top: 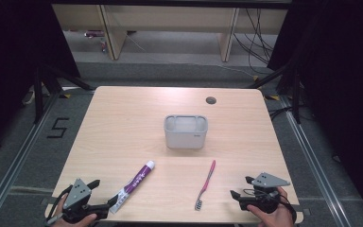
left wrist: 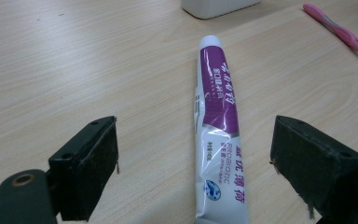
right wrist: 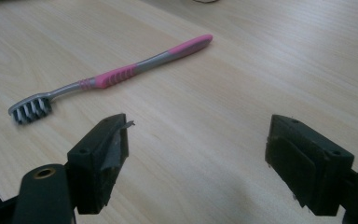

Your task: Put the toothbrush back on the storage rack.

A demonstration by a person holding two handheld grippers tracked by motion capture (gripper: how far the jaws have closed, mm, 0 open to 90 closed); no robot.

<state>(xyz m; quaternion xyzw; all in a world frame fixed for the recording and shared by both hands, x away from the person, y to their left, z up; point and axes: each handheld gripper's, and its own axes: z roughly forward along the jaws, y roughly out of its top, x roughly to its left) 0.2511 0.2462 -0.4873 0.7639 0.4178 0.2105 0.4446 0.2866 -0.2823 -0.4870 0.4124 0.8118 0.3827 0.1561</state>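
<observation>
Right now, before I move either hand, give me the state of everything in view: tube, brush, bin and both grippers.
toothpaste tube: lying flat on the table, capped, untouched
toothbrush: lying flat, bristle end toward the person, untouched
grey container: upright at mid-table, looks empty
left gripper: open, tube's tail end between the jaws, not gripped
right gripper: open, nothing between the jaws, toothbrush ahead of it
</observation>
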